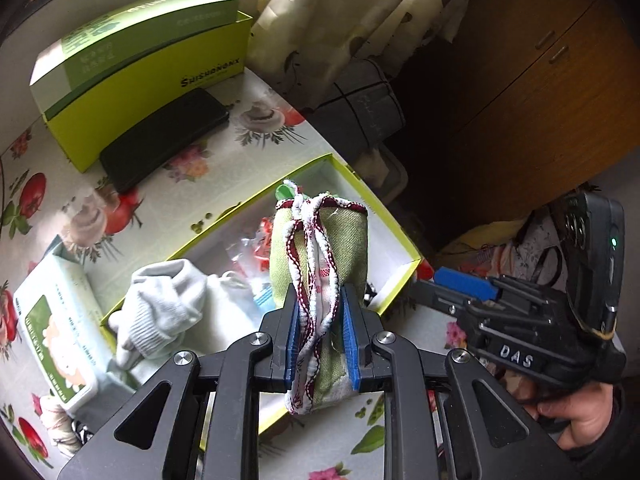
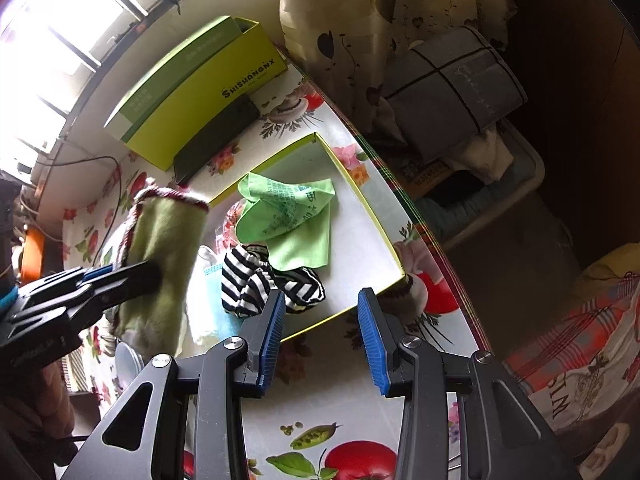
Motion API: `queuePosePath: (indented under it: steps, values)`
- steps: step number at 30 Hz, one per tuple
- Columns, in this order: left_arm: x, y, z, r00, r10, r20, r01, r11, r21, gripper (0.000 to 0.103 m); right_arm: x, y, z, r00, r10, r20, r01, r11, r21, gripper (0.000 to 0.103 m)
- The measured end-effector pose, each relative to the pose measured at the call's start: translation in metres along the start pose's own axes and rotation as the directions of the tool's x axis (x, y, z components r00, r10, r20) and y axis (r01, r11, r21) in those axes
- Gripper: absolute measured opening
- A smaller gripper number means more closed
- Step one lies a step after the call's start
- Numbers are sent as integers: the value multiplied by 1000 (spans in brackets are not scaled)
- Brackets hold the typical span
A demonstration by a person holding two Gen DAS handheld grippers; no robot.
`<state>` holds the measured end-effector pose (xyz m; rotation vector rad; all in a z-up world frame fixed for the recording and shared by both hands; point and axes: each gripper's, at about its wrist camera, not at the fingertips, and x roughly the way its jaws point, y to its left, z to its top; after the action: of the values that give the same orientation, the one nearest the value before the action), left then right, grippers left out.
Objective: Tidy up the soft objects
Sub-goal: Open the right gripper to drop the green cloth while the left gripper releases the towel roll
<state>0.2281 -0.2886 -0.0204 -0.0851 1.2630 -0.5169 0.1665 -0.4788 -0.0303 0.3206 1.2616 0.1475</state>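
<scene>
Left gripper point(image 1: 320, 328) raised above the shallow yellow-rimmed cardboard tray point(image 1: 400, 240), blue pads clamped on an olive-green cloth pouch with maroon-and-white braided cord point(image 1: 344, 236), held upright. Right gripper point(image 2: 322, 336) level over the flowered oilcloth table point(image 2: 340, 412) at the tray's point(image 2: 384, 240) near edge, jaws spread wide, nothing between them. Only from the left wrist: white knitted gloves point(image 1: 160, 304) draped over the tray wall, possibly a wet-wipe pack point(image 1: 56, 332) beside. Only from the right wrist: crumpled light-green cloth point(image 2: 288, 216) and black-and-white striped socks point(image 2: 264, 280) lying inside the tray
</scene>
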Motion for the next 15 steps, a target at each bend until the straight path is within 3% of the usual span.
queuePosePath:
  steps: [6, 11, 15]
  values:
    - [36, -5, 23, 997, -66, -33, 62, 993, -100, 20, -6, -16, -9, 1000, -5, -2, 5, 1000, 31, 37]
    - [59, -1, 34, 994, -110, -27, 100, 965, -243, 21, -9, -25, -13, 1000, -11, -5, 11, 999, 41, 37]
    - [69, -2, 36, 990, -135, -36, 118, 947, -298, 23, -11, -30, -12, 1000, -14, -3, 14, 999, 46, 37]
